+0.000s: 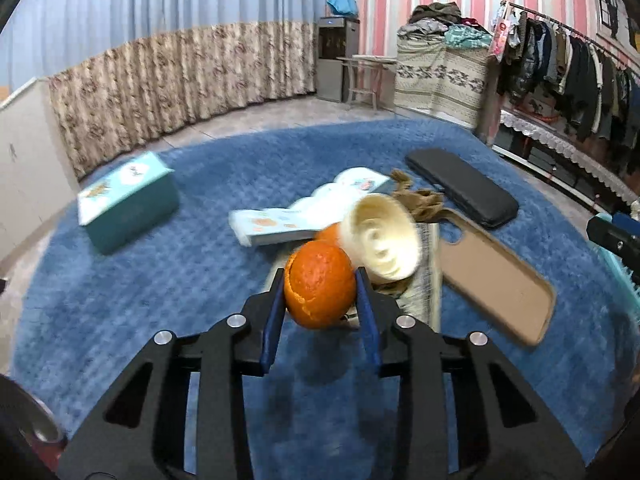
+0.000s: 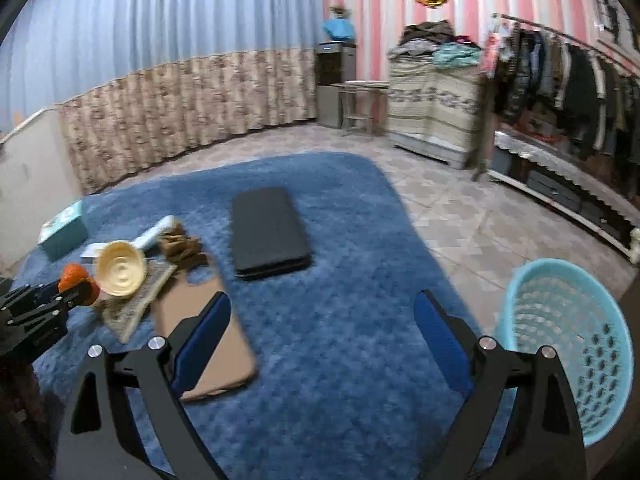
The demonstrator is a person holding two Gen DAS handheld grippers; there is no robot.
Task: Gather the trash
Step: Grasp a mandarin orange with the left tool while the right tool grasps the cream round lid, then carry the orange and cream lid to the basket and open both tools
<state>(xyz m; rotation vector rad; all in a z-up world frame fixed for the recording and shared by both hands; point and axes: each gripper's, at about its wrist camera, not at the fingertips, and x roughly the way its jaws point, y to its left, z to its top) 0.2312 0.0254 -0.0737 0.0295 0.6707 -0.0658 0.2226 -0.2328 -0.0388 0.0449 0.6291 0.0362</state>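
Blue pads of the left tool [image 1: 320,280] pinch an orange peel [image 1: 319,285]; a cream cup [image 1: 382,238] sits at two o'clock, touching it.

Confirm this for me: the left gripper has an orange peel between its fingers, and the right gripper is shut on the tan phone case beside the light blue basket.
One detail is off. The right gripper is open and holds nothing, as the right wrist view shows; the tan phone case lies on the rug under its left finger. The rest stands: the left gripper has the orange peel between its fingers, and the light blue basket is to the right.
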